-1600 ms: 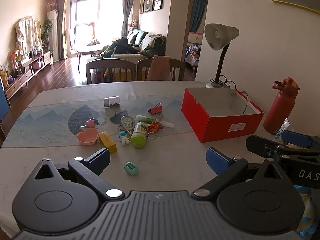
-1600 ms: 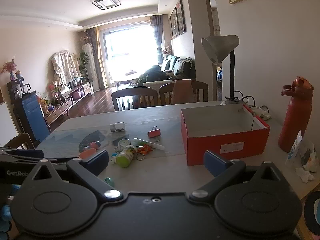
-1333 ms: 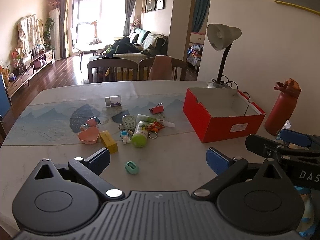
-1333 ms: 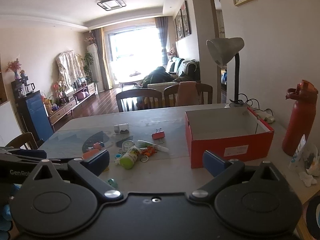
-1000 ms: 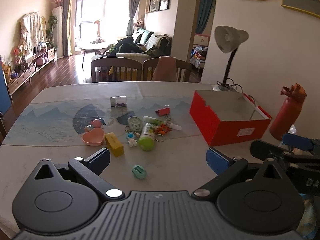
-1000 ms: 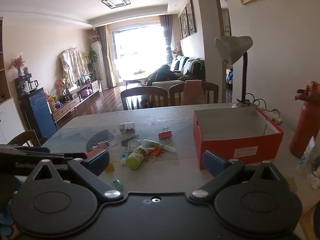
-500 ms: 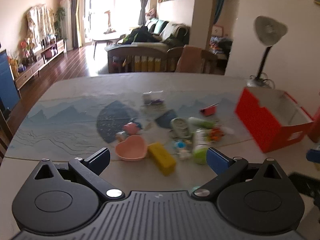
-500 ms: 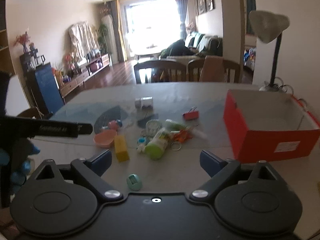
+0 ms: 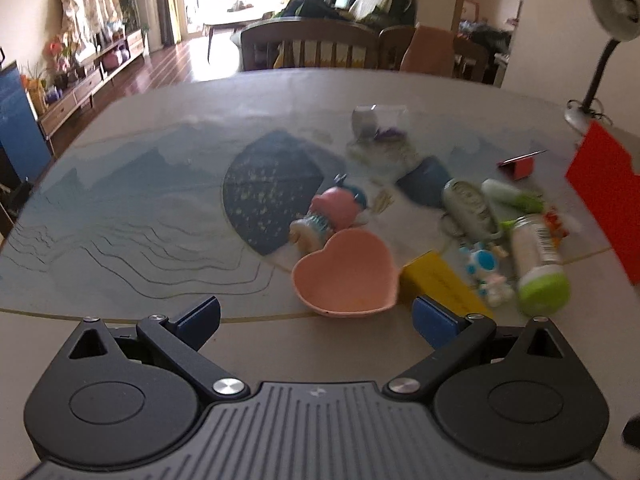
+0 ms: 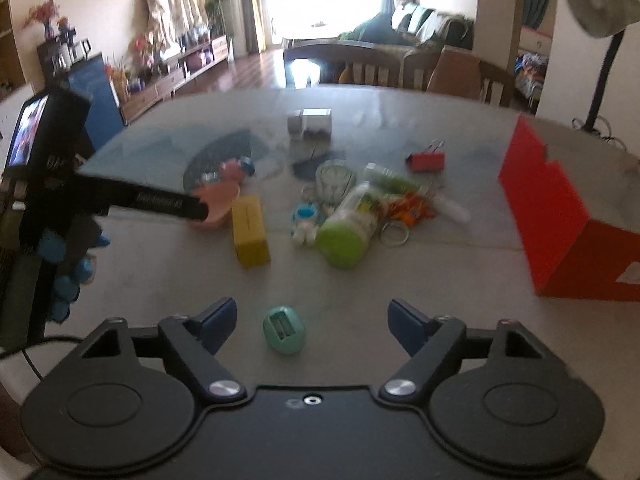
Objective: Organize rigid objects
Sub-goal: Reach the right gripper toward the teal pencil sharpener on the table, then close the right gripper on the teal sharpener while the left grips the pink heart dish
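Hovering spread, left gripper (image 9: 316, 316) nears pink heart dish (image 9: 346, 276); right gripper (image 10: 310, 320), narrowing, straddles teal sharpener (image 10: 284, 330).

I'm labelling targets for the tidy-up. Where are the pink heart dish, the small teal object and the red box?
pink heart dish (image 9: 346, 270): left wrist view, its inner bowl.
small teal object (image 10: 284, 329): right wrist view, its top face.
red box (image 10: 548, 216): right wrist view, its near side wall.

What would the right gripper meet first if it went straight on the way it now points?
Most likely the small teal oval gadget, which lies on the table just ahead of the right gripper, between its open jaws. Nothing else seems to lie nearer, though depth is hard to judge.
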Demonstrator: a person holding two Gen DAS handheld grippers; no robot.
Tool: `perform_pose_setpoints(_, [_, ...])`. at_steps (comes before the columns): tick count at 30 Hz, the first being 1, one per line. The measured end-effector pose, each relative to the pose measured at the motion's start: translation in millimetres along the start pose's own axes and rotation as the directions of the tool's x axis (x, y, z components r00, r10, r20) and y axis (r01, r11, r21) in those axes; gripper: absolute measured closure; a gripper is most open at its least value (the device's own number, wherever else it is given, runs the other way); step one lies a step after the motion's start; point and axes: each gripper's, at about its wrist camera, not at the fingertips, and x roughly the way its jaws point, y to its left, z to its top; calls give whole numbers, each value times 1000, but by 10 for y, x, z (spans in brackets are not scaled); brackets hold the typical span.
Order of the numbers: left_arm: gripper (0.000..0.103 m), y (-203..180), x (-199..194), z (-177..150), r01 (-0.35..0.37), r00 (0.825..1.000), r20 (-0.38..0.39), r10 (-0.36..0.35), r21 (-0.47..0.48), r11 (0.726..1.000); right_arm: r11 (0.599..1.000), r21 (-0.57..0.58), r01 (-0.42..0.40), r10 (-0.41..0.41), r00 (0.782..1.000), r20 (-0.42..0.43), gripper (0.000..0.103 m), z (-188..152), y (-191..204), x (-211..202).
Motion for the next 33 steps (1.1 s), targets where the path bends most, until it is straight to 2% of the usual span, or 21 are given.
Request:
perform_pose_setpoints(4, [1, 5, 160, -3, 13, 1000, -16, -13, 3, 1000, 1000, -23, -11, 10, 999, -44, 26, -6, 60, 194])
perform_pose_setpoints(8, [1, -19, 299, -9, 21, 1000, -22, -20, 34, 999, 999, -48, -16, 11, 995, -95, 34, -31, 120, 370])
perform_pose_setpoints(15, [1, 7, 463, 12, 45, 999, -25, -44, 46, 998, 997, -73, -21, 11, 991, -135, 44, -21, 170, 550])
perform_pose_setpoints(21, [11, 0, 478, 49, 62, 998, -8, -62, 61, 996, 996, -89, -2, -12, 989, -149, 48, -6, 214, 648])
perform_pose_setpoints(24, [17, 0, 480, 76, 69, 998, 0, -70, 63, 996, 996, -92, 8, -22, 988, -153, 52, -2, 227, 672])
perform_pose_setpoints(26, [23, -3, 480, 82, 72, 997, 8, -72, 73, 995, 996, -92, 15, -30, 987, -158, 59, -3, 227, 687])
perform_pose_setpoints(31, [31, -13, 470, 83, 82, 996, 21, -84, 96, 992, 996, -83, 32, -44, 987, -152, 66, 9, 212, 692])
perform_pose_setpoints(33, [31, -12, 467, 82, 81, 996, 22, -83, 100, 992, 996, -79, 31, -42, 987, -152, 69, 14, 213, 697])
